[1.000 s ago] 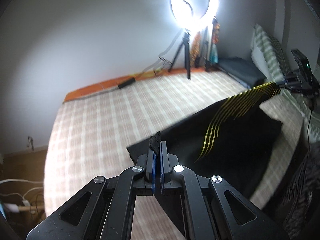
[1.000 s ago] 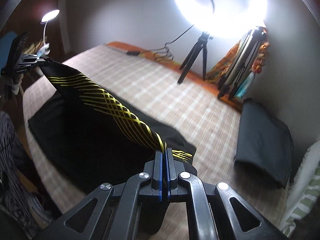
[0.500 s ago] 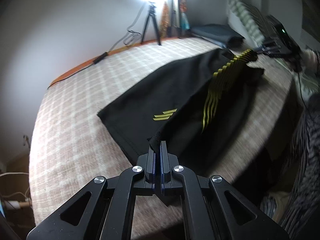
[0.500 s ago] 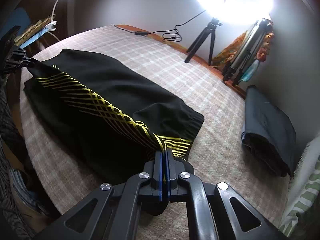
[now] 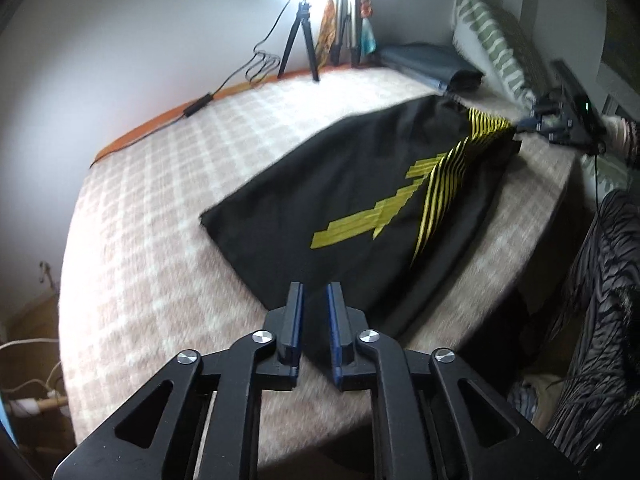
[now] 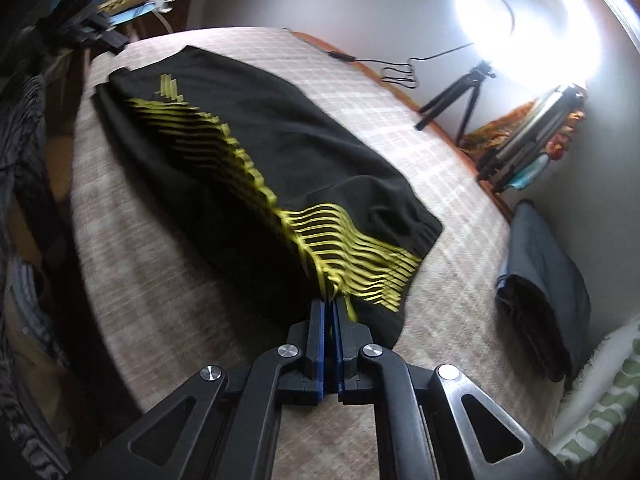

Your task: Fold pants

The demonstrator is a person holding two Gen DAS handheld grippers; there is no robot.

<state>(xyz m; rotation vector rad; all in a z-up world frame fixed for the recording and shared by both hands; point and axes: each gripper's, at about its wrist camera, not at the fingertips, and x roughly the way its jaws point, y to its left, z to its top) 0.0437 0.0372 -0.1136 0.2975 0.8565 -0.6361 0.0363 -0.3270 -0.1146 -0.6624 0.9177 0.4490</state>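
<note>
Black pants [image 5: 344,184] with yellow stripes lie spread across the checked beige bed [image 5: 160,184]. They also show in the right wrist view [image 6: 256,144]. My left gripper [image 5: 314,300] is open and empty, just above the near corner of the pants. My right gripper [image 6: 329,308] is shut on the striped waistband end of the pants [image 6: 360,264], low over the bed. In the left wrist view the right gripper [image 5: 560,120] shows at the far end of the pants, pinching the striped fabric.
A ring light on a tripod [image 6: 460,92] stands at the bed's far edge, with a cable [image 5: 200,104]. A folded grey garment [image 6: 548,288] lies on the bed beside a striped pillow [image 5: 492,44]. The person's patterned clothing [image 5: 600,300] is at the bed's near side.
My left gripper has opened and let go of the pants corner, which now lies on the bed. The pants have dropped flat. My right gripper has lowered, still holding the waistband.
</note>
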